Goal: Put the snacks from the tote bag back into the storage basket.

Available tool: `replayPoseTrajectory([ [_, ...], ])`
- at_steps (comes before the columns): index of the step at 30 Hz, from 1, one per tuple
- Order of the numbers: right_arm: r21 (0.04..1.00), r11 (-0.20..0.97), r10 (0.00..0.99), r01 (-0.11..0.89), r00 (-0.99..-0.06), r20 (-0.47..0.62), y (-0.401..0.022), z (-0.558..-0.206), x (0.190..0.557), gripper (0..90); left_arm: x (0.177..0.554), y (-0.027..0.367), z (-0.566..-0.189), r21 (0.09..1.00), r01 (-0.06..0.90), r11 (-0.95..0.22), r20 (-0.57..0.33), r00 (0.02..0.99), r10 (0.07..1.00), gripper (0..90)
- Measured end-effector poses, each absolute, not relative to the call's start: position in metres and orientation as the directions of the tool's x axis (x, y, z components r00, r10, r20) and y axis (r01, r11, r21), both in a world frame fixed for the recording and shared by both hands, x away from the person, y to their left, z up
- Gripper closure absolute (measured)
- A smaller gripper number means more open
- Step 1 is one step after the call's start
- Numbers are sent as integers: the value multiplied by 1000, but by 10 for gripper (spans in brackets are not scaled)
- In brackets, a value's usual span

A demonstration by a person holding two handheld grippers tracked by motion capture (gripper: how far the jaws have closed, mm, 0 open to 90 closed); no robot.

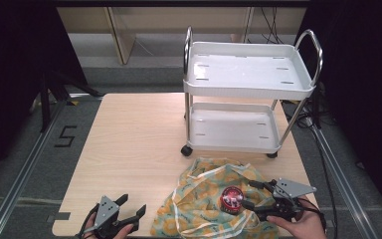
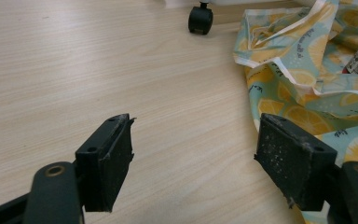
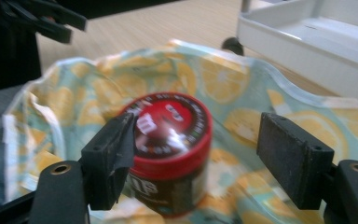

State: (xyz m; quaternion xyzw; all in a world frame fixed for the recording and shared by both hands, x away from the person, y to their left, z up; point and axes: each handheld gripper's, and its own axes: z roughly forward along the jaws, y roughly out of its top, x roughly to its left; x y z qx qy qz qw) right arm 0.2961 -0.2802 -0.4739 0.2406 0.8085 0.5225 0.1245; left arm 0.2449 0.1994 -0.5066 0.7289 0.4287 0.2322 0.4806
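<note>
Plainly we judge the red-lidded jar [image 3: 172,149] at lower centre rigid, light, slick-sided; our right gripper [image 3: 200,154], jaws apart, should clamp below the lid; the left gripper [image 1: 129,211] gapes empty.

Jar [image 1: 232,198] on cloth [image 1: 199,204], before cart [image 1: 248,89]

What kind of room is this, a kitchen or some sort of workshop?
Probably a lab or recording workspace, not a kitchen: a pale wooden table stands between metal floor rails, with a white two-shelf wheeled cart on it and cables trailing alongside.
</note>
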Motion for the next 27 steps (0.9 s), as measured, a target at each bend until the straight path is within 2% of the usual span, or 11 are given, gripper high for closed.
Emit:
replayPoseTrajectory([
  [2,910,340,503,238,-863,37,-279,-472,296,286,247,198,-508,909,388,-149,-91,536,839,261],
  [7,896,364,472,253,-880,56,-273,-473,293,280,246,200,-507,900,397,-181,-69,539,840,260],
  [11,893,389,434,225,-900,37,-267,-475,294,265,246,199,-508,904,387,-180,-71,552,831,259],
  [12,890,397,442,224,-897,28,-265,-476,295,257,244,198,-508,898,407,-166,-86,533,842,258],
  [13,890,397,442,224,-897,28,-265,-476,295,257,247,199,-508,903,387,-185,-67,553,831,258],
  [19,865,441,435,240,-900,28,-256,-481,297,239,247,198,-509,909,386,-157,-95,559,823,257],
  [27,844,474,437,250,-899,21,-247,-489,302,229,247,199,-508,906,384,-177,-79,565,822,254],
])
